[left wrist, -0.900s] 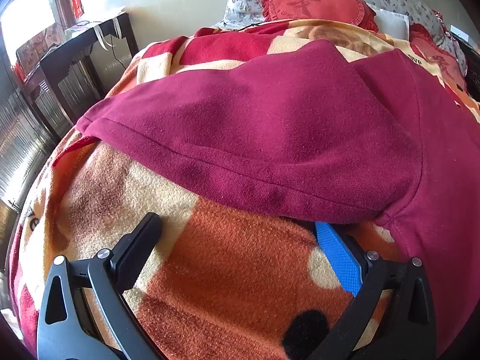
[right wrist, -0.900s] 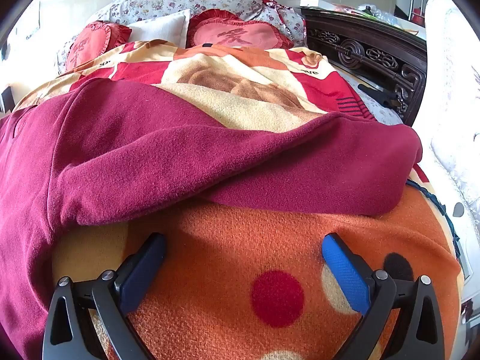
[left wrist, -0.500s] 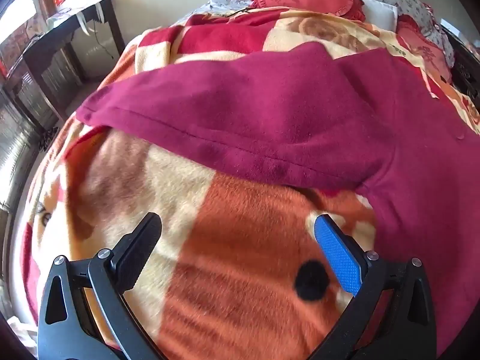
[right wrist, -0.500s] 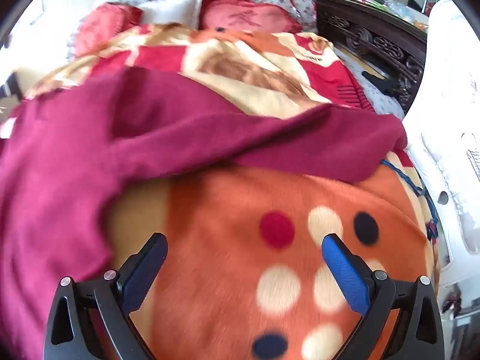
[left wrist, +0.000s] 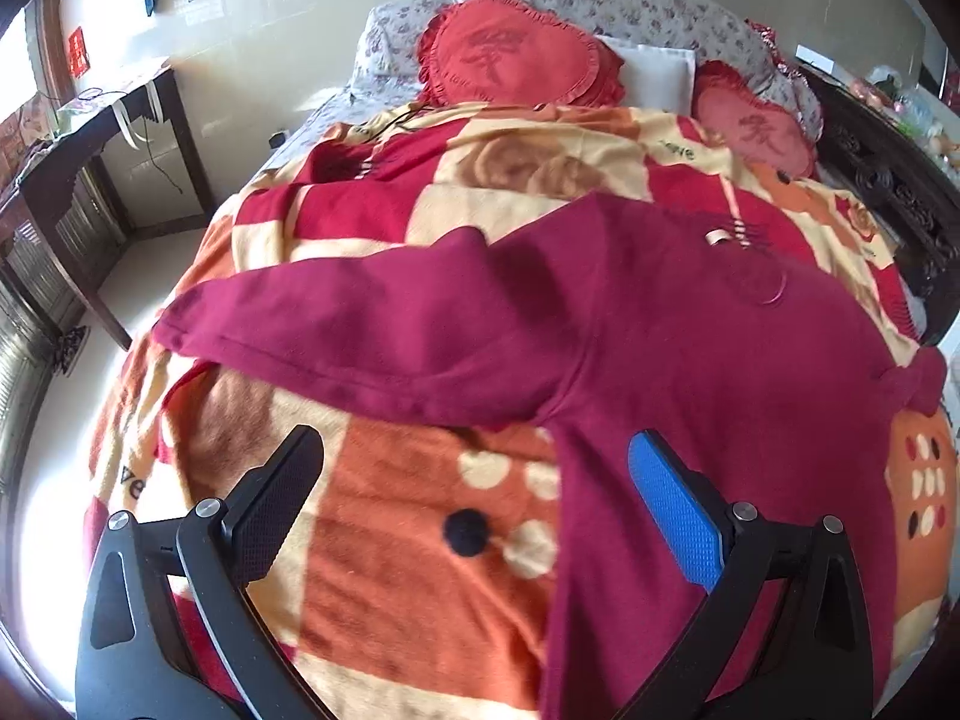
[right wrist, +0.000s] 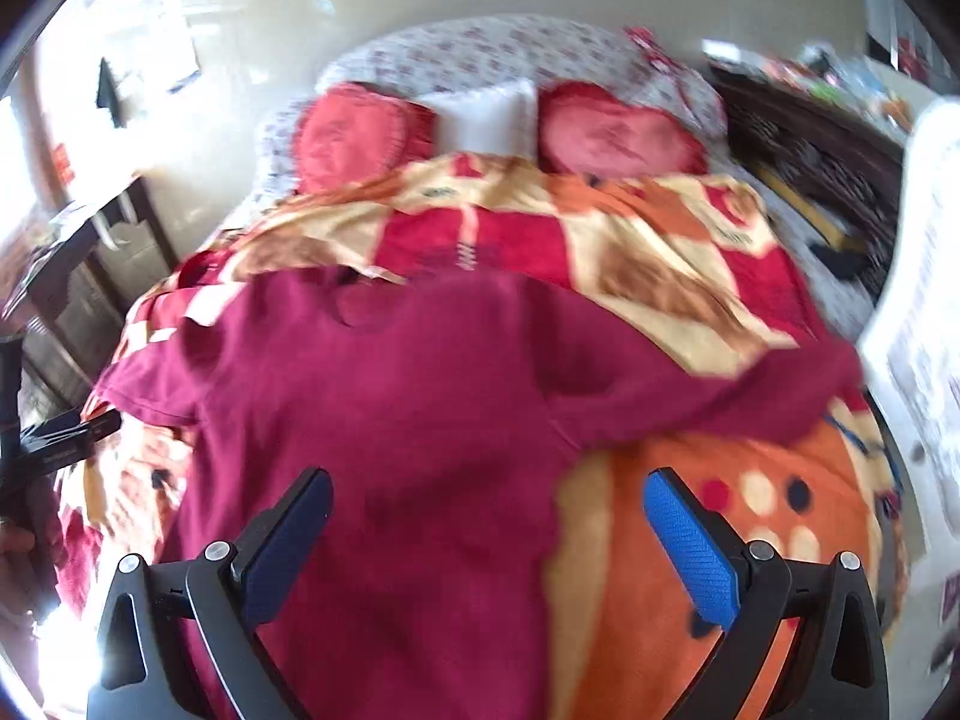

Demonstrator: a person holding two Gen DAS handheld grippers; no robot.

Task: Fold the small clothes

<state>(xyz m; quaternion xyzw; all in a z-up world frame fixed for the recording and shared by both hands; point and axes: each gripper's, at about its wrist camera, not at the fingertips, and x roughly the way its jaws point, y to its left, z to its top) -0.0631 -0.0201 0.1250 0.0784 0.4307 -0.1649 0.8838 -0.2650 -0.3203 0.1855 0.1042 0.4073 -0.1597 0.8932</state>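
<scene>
Bedroom, daylight from one side. Work surface is a bed covered by an orange-red patterned blanket [left wrist: 420,570], with heart-shaped cushions [left wrist: 510,60] at the far end.

Maroon long-sleeved top [left wrist: 690,330] lies spread flat on the blanket, both sleeves out to the sides, neck toward the cushions. No fold visible yet; judged: laid out, first fold not begun.

Left gripper [left wrist: 474,480]: jaws wide apart, nothing between them, held above the blanket. Left sleeve [left wrist: 360,348] runs across just ahead of it; the body's side edge passes just inside its blue pad [left wrist: 672,516].

Right gripper [right wrist: 486,522]: jaws likewise wide apart and empty, hovering over the lower body of the top [right wrist: 420,450]. Right sleeve [right wrist: 720,396] is ahead and to its right. Right view is motion-blurred; fine detail unreliable.

Next move, as judged: each gripper descends to its sleeve near the cuff, pinches only the sleeve layer without catching blanket, and carries it inward across the body.
</scene>
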